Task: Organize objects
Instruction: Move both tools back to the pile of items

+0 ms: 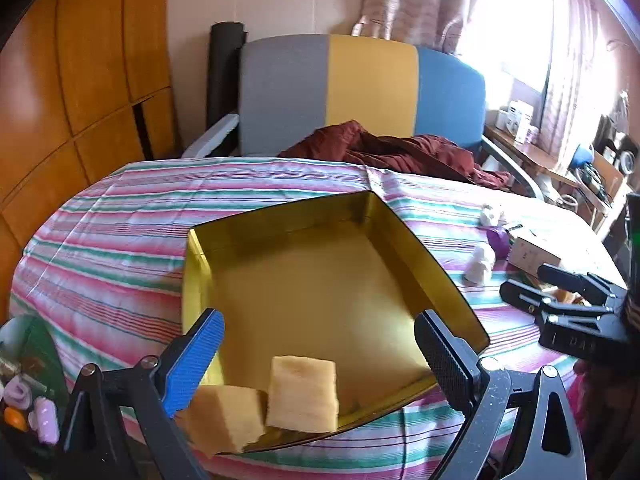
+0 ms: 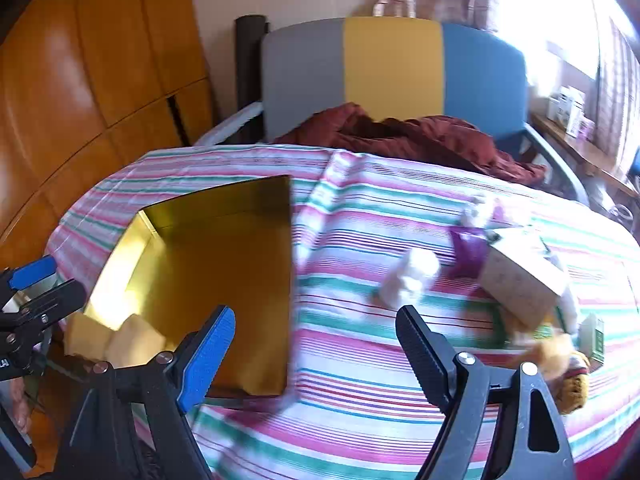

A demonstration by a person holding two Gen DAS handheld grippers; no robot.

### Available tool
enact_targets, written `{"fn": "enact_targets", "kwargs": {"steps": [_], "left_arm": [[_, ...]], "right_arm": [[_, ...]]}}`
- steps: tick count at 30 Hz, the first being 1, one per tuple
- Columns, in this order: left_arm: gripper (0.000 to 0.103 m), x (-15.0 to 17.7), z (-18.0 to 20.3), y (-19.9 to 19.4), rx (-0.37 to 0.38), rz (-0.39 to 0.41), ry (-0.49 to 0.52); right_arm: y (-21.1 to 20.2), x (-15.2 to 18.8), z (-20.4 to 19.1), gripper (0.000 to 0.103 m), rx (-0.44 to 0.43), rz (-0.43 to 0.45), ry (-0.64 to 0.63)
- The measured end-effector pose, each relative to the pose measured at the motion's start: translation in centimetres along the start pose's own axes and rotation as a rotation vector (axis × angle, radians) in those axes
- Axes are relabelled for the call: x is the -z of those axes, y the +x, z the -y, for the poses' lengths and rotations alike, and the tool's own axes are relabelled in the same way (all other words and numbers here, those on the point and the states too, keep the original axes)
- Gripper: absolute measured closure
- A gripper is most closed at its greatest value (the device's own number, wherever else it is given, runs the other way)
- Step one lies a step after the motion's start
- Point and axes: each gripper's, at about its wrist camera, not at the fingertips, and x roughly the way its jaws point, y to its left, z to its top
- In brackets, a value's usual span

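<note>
A gold metal tin (image 1: 312,276) lies open on the striped tablecloth; it also shows in the right wrist view (image 2: 224,264). A tan sponge block (image 1: 303,394) rests in the tin's near corner, mirrored in the tin wall. My left gripper (image 1: 320,352) is open and empty just above that block. My right gripper (image 2: 316,344) is open and empty over the cloth, right of the tin. A white figurine (image 2: 408,282), a purple packet (image 2: 470,252), a cardboard box (image 2: 524,280) and a yellow knitted item (image 2: 560,364) lie at the right.
The round table with striped cloth (image 1: 120,240) fills the foreground. A grey, yellow and blue chair (image 1: 360,88) with a dark red garment (image 1: 392,152) stands behind it. A wooden wardrobe (image 1: 72,80) is at left. Small items (image 1: 32,408) sit at lower left.
</note>
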Motion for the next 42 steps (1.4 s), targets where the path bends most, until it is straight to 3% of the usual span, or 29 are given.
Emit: {"fn": "enact_targets", "kwargs": {"steps": [10, 16, 21, 31, 42], "left_arm": [[0.006, -0.6, 3.1, 1.2, 0.095, -0.02, 0.066], [0.006, -1.0, 5.1, 2.4, 0.14, -0.05, 0.098], [0.008, -1.5, 7.5, 3.3, 0.192, -0.067, 0.14], [0.019, -2.5, 15.6, 6.0, 0.346, -0.112, 0.279], [0.033, -0.9, 24.7, 9.9, 0.5, -0.199, 0.435]], "right_arm": [[-2.8, 0.6, 10.4, 0.019, 0.183, 0.012, 0.167], [-5.7, 2.0, 18.9, 0.019, 0.325, 0.022, 0.361], [-6.9, 3.6, 24.0, 0.019, 0.379, 0.017, 0.493], [-6.8, 6.7, 28.9, 0.019, 0.179, 0.019, 0.772], [-6.6, 6.8, 29.1, 0.019, 0.109, 0.046, 0.797]]}}
